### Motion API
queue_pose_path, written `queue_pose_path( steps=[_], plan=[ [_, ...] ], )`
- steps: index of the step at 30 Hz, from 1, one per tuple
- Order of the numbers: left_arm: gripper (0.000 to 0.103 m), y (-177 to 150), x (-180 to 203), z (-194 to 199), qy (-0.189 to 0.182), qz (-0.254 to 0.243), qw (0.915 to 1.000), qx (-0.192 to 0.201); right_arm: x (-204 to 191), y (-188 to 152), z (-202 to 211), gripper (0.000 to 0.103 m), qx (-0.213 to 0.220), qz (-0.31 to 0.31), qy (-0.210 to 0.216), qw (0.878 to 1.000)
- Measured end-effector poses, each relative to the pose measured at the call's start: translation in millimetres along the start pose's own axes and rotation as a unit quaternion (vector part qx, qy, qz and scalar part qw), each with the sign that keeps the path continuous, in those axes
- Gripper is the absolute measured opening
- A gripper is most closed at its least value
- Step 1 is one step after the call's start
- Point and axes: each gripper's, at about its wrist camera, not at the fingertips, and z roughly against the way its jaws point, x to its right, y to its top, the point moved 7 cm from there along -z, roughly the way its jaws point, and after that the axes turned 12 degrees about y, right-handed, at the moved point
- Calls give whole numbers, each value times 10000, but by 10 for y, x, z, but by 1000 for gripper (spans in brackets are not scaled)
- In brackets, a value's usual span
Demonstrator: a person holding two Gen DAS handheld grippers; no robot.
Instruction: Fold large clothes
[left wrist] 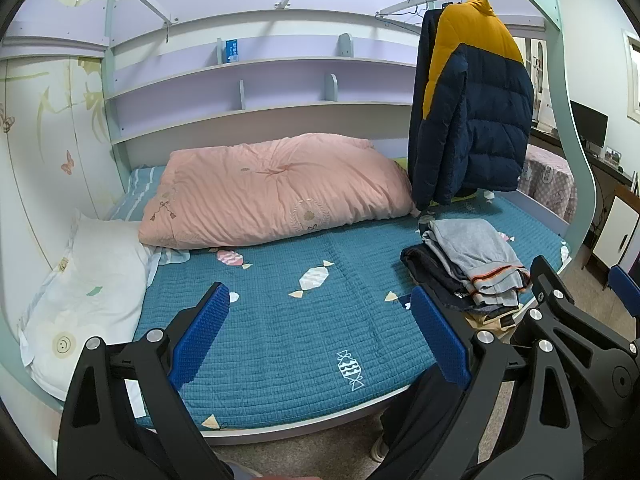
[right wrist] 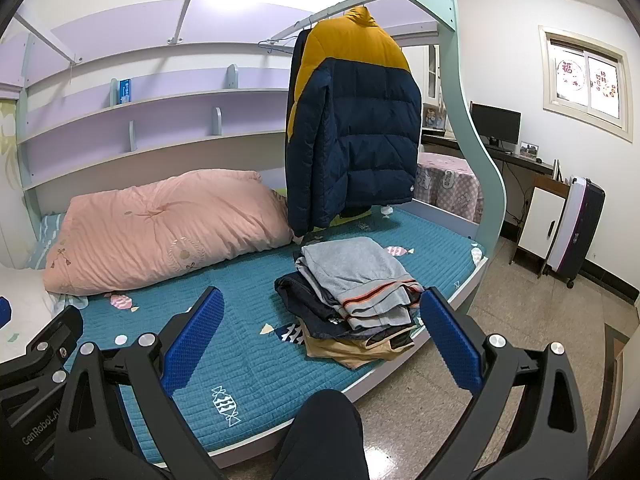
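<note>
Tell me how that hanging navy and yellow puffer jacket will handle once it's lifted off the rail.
The puffer jacket looks thickly quilted, so probably light for its bulk and springy. It drapes limp from its hanger, so likely floppy. The shell may be slippery.

White lettering reading "GenRobot.AI" runs along the black body of the left gripper (right wrist: 34,426), at the lower left of the right wrist view. Print on the blue box (right wrist: 124,91) on the shelf is too small to read.
</note>
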Motion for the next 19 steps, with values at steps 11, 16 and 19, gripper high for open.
queue_pose_path(
  steps=[11, 16, 19],
  plan=[
    [93, -5, 37, -3, -82, -66, 9999, -69, -1, -53, 0, 95, -59, -12, -41, 10000],
    [93, -5, 77, -42, -127, -119, 9997, -155, -6, -66, 6, 95, -73, -37, -49, 10000],
    [93, -10, 92, -59, -116, -106, 9997, -182, -1, -71, 11, 95, -71, -37, -65, 9999]
  ],
)
